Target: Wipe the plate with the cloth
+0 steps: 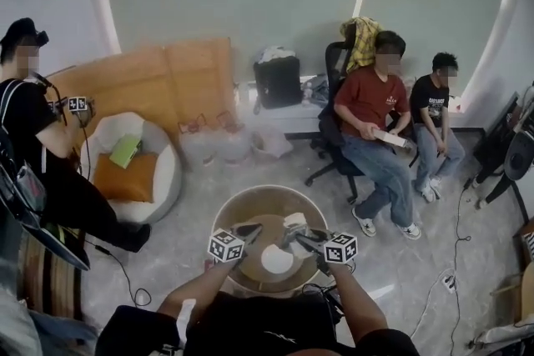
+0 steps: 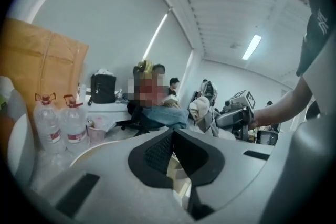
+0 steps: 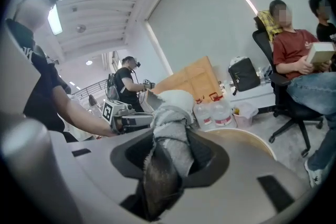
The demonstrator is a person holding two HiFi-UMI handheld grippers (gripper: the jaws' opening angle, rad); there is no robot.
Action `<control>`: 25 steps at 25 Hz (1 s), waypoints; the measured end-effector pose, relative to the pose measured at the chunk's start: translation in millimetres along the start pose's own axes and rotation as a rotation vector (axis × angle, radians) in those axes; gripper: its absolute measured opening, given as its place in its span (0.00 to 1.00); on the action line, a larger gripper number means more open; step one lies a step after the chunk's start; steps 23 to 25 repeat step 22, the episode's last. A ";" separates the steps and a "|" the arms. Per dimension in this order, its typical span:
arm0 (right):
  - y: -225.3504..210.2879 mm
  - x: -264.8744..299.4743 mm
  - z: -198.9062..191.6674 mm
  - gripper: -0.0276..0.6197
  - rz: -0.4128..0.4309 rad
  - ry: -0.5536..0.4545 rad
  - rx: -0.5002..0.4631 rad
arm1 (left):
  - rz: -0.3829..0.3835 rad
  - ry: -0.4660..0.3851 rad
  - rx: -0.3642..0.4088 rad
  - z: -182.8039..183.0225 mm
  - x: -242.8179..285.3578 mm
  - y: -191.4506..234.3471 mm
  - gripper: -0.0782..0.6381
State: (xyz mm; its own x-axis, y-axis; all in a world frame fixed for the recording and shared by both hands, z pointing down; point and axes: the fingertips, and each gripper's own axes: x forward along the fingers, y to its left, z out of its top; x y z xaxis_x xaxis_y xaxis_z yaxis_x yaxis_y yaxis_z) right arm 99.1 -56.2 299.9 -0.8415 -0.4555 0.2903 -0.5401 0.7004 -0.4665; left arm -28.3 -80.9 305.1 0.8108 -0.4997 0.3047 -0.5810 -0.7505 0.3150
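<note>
In the head view a white plate [image 1: 277, 259] lies on the round wooden table [image 1: 242, 204], below both grippers. My left gripper [image 1: 250, 231] hangs above the table to the plate's left. In the left gripper view its jaws [image 2: 173, 150] are shut with nothing between the black pads. My right gripper [image 1: 298, 234] is held up beside it, shut on a grey-white cloth [image 1: 294, 221]. The right gripper view shows that cloth [image 3: 170, 128] bunched between the jaws and sticking out past the tips. Seen from the left gripper, the cloth [image 2: 201, 110] hangs from the right gripper [image 2: 218, 120].
Two people sit on chairs [image 1: 371, 108] at the back right. Another person [image 1: 33, 146] with grippers stands at the left, by a white armchair [image 1: 133, 162]. Water bottles [image 1: 209, 142], cardboard [image 1: 158, 79] and a black bag [image 1: 277, 81] line the wall. Cables [image 1: 455, 263] run over the floor.
</note>
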 end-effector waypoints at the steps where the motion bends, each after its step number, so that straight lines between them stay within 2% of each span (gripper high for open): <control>1: 6.6 0.4 6.6 0.26 0.014 -0.021 -0.011 | -0.010 -0.028 0.018 12.2 -1.9 -5.8 0.12; 5: 34.3 -1.4 32.0 0.26 0.062 -0.091 -0.057 | -0.043 -0.110 0.093 52.1 -13.2 -29.0 0.12; 8: 47.6 -5.2 53.5 0.26 0.090 -0.133 -0.067 | -0.052 -0.122 0.140 68.8 -22.0 -41.5 0.12; 14: 73.0 -10.5 71.2 0.26 0.132 -0.171 -0.091 | -0.049 -0.131 0.150 67.7 -42.7 -63.0 0.12; 22: 81.4 -26.8 48.7 0.26 0.165 -0.154 -0.086 | -0.026 -0.099 0.151 39.4 -50.3 -89.2 0.12; 25: 81.4 -26.8 48.7 0.26 0.165 -0.154 -0.086 | -0.026 -0.099 0.151 39.4 -50.3 -89.2 0.12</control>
